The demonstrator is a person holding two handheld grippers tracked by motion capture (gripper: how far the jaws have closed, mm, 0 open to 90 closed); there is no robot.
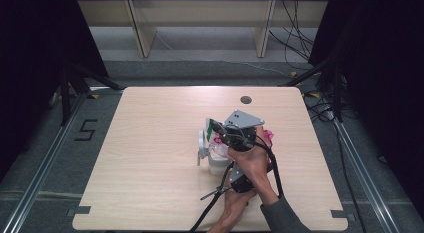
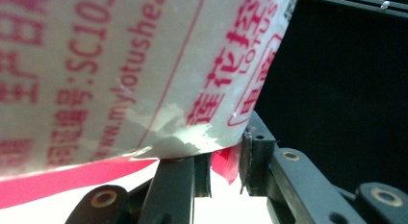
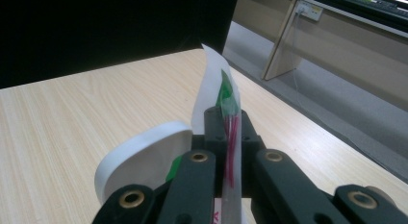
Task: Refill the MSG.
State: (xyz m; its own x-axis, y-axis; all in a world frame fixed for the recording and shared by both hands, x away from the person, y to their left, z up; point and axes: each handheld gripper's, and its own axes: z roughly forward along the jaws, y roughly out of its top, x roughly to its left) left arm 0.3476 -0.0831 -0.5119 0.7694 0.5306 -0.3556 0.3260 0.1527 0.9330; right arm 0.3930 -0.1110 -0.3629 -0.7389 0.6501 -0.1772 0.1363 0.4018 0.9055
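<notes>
Bench (image 1: 150, 158): rectangular top of light wood-grain laminate with rounded corners, standing on a grey floor (image 1: 200, 68). One round grey cable grommet (image 1: 245, 99) sits in the top near the far edge, right of centre. Two small notches are cut in the near edge, one toward each corner. A white plastic container (image 1: 212, 160) with its hinged lid open stands on the top right of centre, about midway between far and near edges.

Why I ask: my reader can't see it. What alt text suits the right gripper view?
The right gripper, shut, pinches the thin edge of a white plastic bag with green and red print, above a light wooden table; a white rounded lid-like piece sits beside it.
</notes>
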